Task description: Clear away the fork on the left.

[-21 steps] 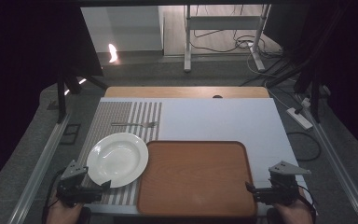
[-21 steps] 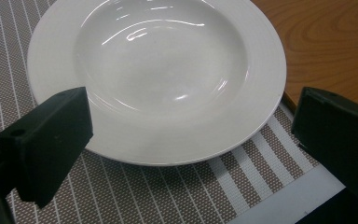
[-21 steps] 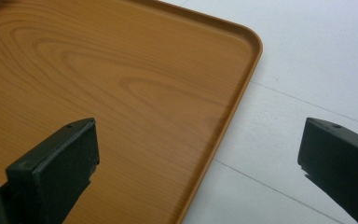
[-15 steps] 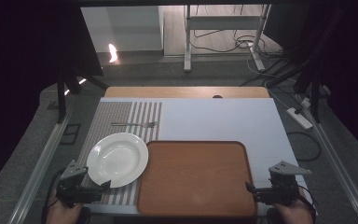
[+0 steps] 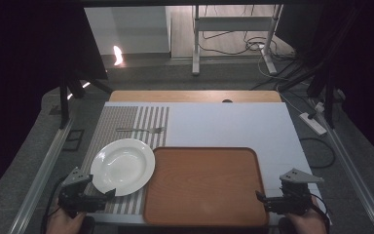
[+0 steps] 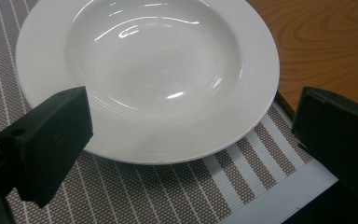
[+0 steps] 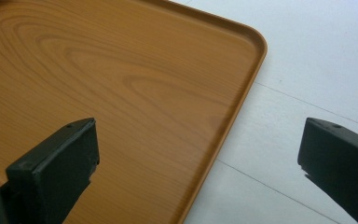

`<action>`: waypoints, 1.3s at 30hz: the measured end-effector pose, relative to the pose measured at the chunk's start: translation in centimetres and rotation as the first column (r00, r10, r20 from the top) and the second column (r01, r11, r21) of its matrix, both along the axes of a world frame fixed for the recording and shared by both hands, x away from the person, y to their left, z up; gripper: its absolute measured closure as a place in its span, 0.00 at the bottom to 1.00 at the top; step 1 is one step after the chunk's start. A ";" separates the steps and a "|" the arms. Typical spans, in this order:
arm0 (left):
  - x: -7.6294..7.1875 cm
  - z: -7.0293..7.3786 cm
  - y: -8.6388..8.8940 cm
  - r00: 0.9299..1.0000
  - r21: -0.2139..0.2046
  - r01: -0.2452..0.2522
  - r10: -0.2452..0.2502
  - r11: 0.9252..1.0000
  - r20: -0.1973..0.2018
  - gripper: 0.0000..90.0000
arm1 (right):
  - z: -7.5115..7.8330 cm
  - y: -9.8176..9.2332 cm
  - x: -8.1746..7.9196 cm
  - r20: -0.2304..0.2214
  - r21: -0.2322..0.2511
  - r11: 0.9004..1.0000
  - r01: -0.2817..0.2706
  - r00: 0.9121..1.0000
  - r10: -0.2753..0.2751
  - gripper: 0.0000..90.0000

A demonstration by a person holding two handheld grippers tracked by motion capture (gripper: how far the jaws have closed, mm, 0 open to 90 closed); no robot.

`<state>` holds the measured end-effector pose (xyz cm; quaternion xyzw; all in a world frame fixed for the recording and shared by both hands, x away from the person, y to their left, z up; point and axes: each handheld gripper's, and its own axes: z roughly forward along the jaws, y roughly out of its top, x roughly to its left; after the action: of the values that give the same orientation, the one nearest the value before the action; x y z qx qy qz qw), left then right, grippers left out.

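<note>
Left gripper (image 5: pixel 108 194) at table's 7 o'clock, jaws spread wide, empty, just short of the white deep plate (image 5: pixel 122 166) (on striped placemat (image 5: pixel 126 119), rim touching the wooden tray (image 5: pixel 204 185)). Right gripper (image 5: pixel 262 198) at 5 o'clock, jaws wide apart, straddling the tray's corner.

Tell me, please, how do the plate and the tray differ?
The plate is round, glossy white and dished; the tray is a larger, wood-grained brown rectangle with rounded corners and a low rim. The plate lies on the striped mat, the tray mostly on the pale sheet. Both are empty and lie flat.
</note>
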<state>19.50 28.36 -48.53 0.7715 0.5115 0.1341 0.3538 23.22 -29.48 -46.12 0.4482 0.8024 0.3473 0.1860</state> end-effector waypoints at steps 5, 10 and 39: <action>0.2 0.0 0.0 1.000 -0.003 0.013 -0.013 1.000 -0.016 0.01 | 0.0 0.0 0.0 0.000 -0.005 1.000 0.004 1.000 -0.004 0.00; 0.8 -0.1 -0.2 0.998 0.020 0.033 -0.032 0.999 -0.046 0.02 | 0.0 -0.1 0.0 -0.004 -0.002 1.000 0.006 1.000 -0.006 0.00; 4.1 0.2 0.1 0.999 -0.040 0.027 -0.028 0.999 -0.022 0.00 | 0.0 -0.1 -0.1 -0.002 -0.007 1.000 0.009 1.000 -0.009 0.00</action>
<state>23.57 28.47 -48.30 0.7726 0.5073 0.1104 0.3654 23.08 -29.58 -46.11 0.4515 0.8018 0.3432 0.1884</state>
